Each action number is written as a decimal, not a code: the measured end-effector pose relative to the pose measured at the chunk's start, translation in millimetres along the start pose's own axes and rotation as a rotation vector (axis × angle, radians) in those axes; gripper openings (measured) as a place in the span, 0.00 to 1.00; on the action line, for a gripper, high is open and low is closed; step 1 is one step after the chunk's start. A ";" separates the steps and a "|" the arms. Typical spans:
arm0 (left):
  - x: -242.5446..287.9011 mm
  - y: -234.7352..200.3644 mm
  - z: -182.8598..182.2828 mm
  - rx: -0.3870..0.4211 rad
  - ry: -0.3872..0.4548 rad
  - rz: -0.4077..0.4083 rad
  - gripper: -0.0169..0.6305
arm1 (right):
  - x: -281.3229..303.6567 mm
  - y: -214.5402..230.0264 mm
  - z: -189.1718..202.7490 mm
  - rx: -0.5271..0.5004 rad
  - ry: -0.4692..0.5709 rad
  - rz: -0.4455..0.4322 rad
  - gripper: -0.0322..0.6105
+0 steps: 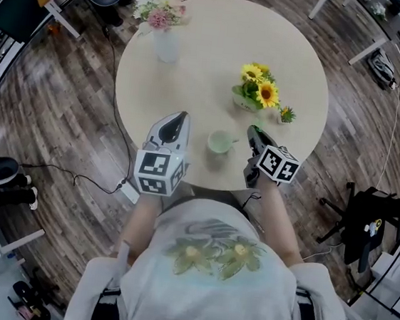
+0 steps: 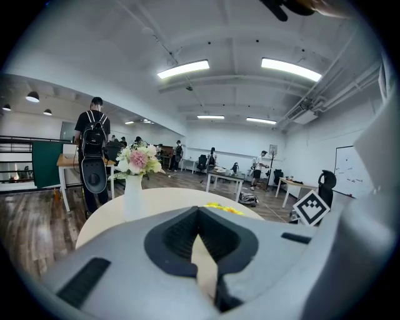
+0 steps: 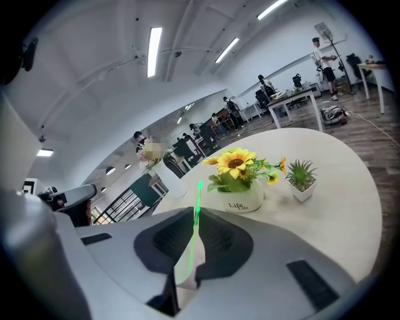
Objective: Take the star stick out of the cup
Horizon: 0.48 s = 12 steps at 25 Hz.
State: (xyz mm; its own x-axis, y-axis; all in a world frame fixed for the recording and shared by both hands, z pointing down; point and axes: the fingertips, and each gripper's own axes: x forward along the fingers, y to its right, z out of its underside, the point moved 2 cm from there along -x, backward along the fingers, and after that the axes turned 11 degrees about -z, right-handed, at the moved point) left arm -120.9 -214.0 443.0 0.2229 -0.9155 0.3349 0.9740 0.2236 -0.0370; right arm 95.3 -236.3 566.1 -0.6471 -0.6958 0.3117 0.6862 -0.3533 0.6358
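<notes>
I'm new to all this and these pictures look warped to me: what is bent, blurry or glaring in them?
Head view: the wide lens bows the floor planks around the table, colours look muted. Left gripper view: black corners, ceiling lights glare white, the near left gripper is soft. Right gripper view: the room tilts, the green stick in the right gripper glows overbright.

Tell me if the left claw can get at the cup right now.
Probably yes: the cup stands on the table just beside the left claw, nothing between them, though its jaws are together and would need opening.
</notes>
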 end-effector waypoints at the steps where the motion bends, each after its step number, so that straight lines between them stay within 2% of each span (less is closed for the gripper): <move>1: 0.6 -0.2 0.3 -0.001 0.000 0.000 0.03 | 0.2 -1.5 0.1 -0.002 -0.002 -0.006 0.11; 12: 1.1 2.9 1.9 -0.009 -0.002 -0.001 0.03 | 3.0 -25.6 -1.9 -0.104 -0.043 -0.074 0.10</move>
State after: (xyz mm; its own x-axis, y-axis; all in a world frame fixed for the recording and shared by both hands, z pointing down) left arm -117.9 -213.7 445.0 0.2221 -0.9149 0.3371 0.9745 0.2200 -0.0452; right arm 76.4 -230.5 549.3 -0.7097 -0.6383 0.2981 0.6652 -0.4677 0.5821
